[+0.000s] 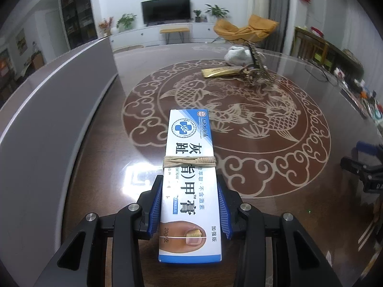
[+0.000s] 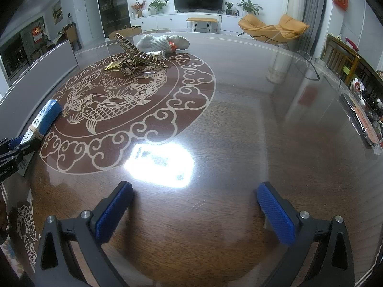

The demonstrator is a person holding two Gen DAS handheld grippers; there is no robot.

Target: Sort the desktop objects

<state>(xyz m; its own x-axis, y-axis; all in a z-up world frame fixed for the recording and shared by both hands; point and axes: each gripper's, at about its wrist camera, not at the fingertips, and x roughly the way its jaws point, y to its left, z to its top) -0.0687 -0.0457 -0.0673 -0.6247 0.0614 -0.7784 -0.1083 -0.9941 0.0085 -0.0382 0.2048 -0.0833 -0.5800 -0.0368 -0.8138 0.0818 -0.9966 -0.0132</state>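
My left gripper is shut on a long blue-and-white ointment box bound with a rubber band, held over the glass-topped table near its left edge. The box also shows at the left of the right wrist view. My right gripper is open and empty, low over bare table. At the far side lie a bronze hair claw, a gold tube, a small glass bottle and white knitted socks.
A grey panel runs along the table's left edge. Eyeglasses lie at the far right. A plastic-wrapped packet and clutter line the right edge. The table centre bears a fish pattern.
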